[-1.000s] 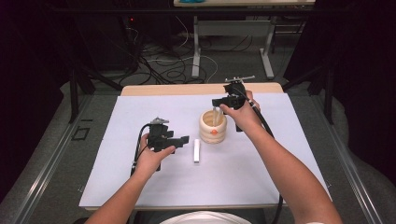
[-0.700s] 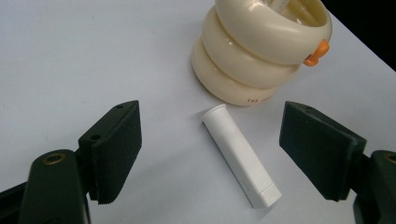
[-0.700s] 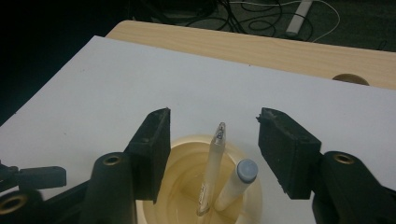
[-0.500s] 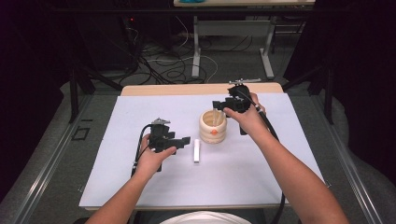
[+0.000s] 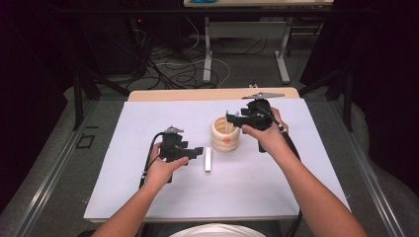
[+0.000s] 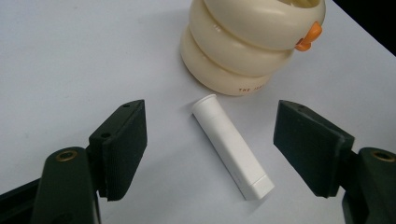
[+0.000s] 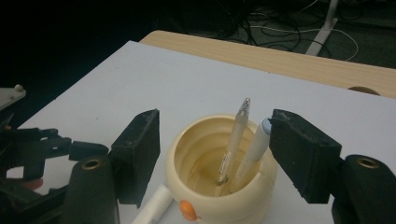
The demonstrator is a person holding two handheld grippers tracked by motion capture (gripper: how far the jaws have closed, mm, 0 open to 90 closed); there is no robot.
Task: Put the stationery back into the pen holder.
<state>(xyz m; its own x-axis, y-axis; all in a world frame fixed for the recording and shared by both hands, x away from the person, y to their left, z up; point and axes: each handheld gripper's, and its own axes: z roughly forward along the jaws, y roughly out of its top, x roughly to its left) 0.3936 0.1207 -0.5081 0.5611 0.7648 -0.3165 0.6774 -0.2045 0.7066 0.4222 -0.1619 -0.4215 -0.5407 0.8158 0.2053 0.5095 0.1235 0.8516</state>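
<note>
We judge the white marker (image 6: 232, 146) light, stiff and rather slick, so we would take it across the middle of its barrel; it lies flat on the white sheet (image 5: 148, 197) just beside the cream ribbed pen holder (image 5: 225, 134), between the wide-apart jaws of our left gripper (image 6: 210, 149). Our right gripper (image 7: 212, 156) hangs over the holder, jaws apart around nothing, above the two pens (image 7: 236, 140) leaning inside. The sheet covers a wooden table (image 5: 188, 94), and behind it we see dark floor, loose cables (image 5: 173, 69) and a metal stand (image 5: 247, 34).
</note>
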